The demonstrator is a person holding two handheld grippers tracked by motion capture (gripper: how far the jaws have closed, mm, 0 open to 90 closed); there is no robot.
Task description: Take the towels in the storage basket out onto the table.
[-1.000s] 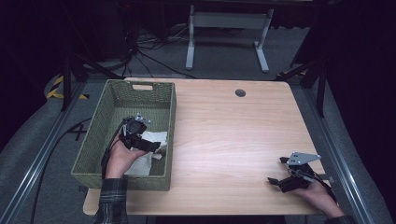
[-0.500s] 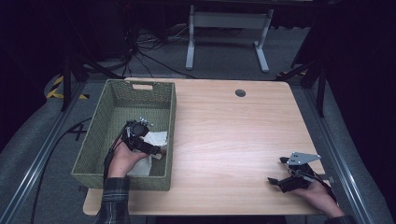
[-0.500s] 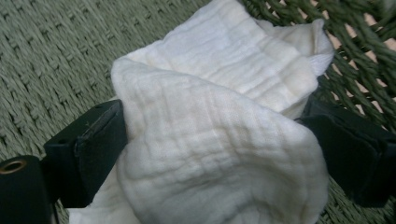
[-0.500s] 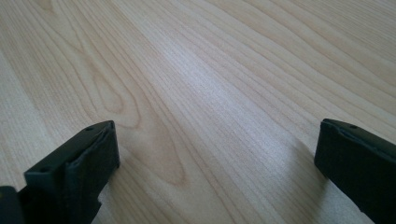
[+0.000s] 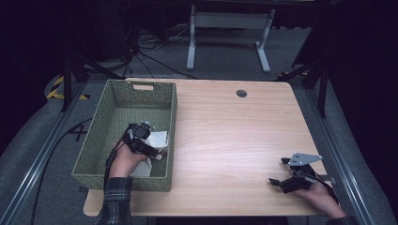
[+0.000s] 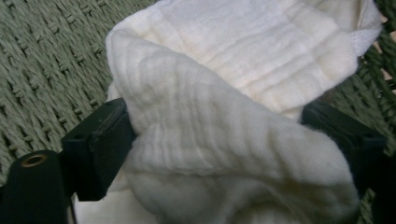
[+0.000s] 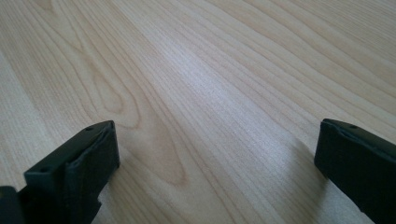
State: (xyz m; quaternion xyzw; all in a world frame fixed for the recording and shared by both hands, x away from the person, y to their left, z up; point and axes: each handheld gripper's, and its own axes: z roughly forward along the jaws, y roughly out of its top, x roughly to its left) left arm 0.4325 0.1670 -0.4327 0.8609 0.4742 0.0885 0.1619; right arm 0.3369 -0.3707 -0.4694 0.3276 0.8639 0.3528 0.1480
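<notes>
Cream cloth [image 6: 233, 116] between closing left tongs [image 6: 215, 135] in basket [image 5: 117, 108] — unlabelled; right tongs [image 7: 215, 158] apart.

The green basket [image 5: 123, 110] stands at 9 o'clock on the table [image 5: 234, 136], and its tall walls block any sideways way in. A white cloth [image 5: 157, 139] fills its near right corner. From 12 to 5 o'clock the wood is open.
</notes>
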